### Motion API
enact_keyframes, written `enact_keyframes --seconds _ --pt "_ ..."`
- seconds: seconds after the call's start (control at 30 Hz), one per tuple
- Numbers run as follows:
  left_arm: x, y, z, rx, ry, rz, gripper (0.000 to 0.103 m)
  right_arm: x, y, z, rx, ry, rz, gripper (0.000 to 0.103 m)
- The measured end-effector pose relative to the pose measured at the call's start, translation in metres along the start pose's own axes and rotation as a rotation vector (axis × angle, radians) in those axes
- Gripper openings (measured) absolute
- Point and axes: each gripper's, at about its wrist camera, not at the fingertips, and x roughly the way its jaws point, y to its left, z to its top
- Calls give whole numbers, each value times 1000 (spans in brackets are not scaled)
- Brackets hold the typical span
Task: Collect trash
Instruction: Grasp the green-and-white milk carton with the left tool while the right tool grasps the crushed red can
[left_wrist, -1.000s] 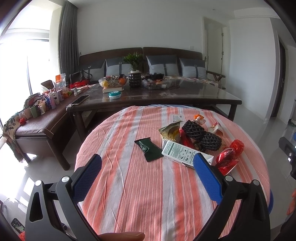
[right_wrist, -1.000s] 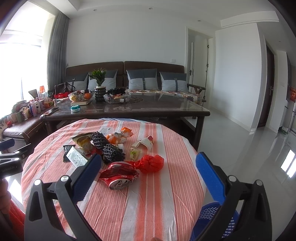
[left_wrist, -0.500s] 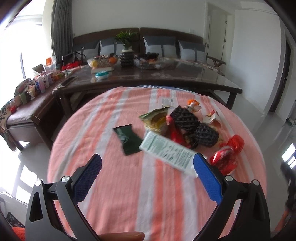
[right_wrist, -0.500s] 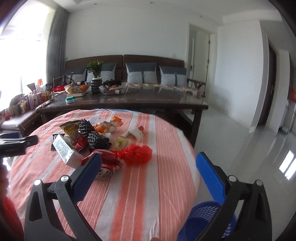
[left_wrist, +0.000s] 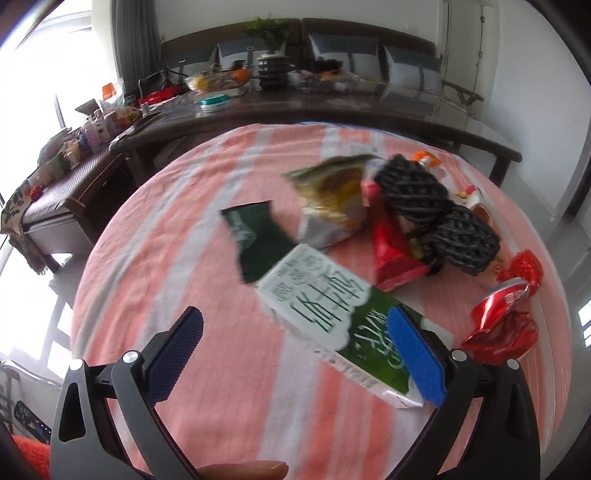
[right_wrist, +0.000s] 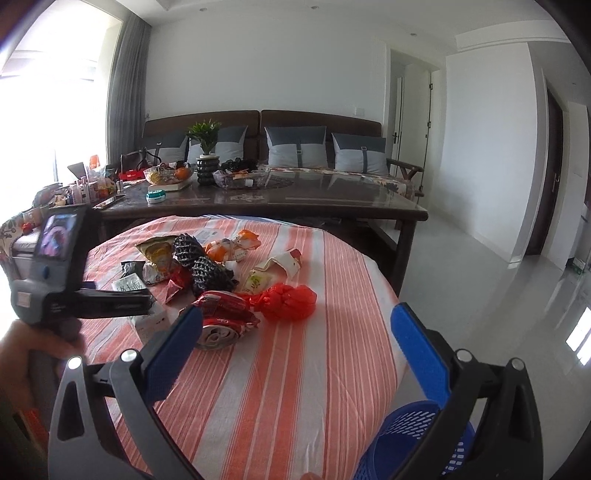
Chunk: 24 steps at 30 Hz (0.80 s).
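your left gripper (left_wrist: 295, 354) was spread wide above the striped tablecloth (left_wrist: 177, 258), with the white and green carton (left_wrist: 332, 314) lying between its blue fingers, its near end just beside the right-hand one. a dark green wrapper (left_wrist: 258, 236) lay just ahead. your right gripper (right_wrist: 299, 350) was also released and held nothing; the crushed red can (right_wrist: 221, 317) sat by its left finger, a blue basket (right_wrist: 410, 439) below its right.
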Motion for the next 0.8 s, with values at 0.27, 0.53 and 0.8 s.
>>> enact_keyframes --seconds 0.27,0.53,0.8 --pt "-23 -18 25 -29 12 -74 98 2 14 1 -14 -1 24 98" --pt "29 -54 29 51 130 121 98 4 16 -4 -27 7 25 98" --pt "20 7 9 108 160 31 99 16 1 -13 9 66 6 98"
